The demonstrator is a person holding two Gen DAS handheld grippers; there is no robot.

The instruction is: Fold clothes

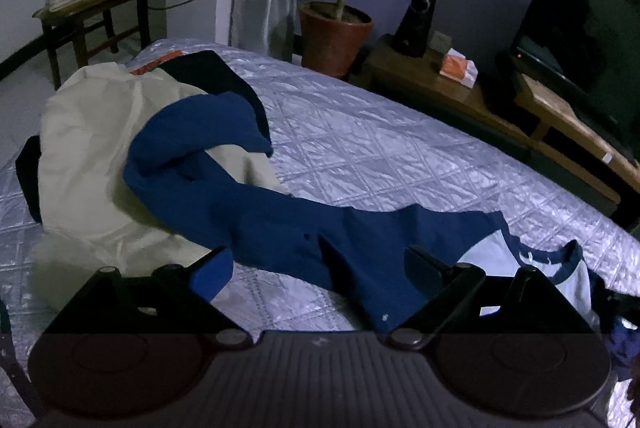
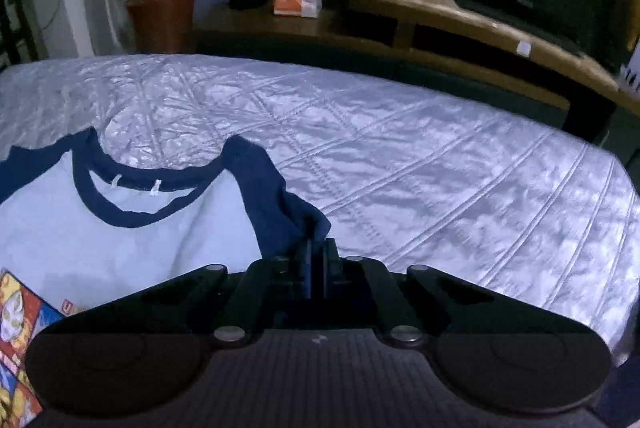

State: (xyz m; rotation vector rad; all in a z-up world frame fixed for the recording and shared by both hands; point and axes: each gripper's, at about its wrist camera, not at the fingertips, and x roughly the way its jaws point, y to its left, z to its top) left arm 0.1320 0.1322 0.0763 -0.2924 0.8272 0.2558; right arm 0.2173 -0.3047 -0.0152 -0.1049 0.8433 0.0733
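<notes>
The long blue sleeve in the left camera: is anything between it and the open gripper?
Nothing visible. The left gripper is open just above the blue sleeve, which trails onto the cream garment.

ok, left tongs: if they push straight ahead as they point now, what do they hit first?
Most likely the long blue sleeve of the raglan shirt, which lies across the bedspread right between the open left tongs. Depth is hard to judge; they may be above it.
</notes>
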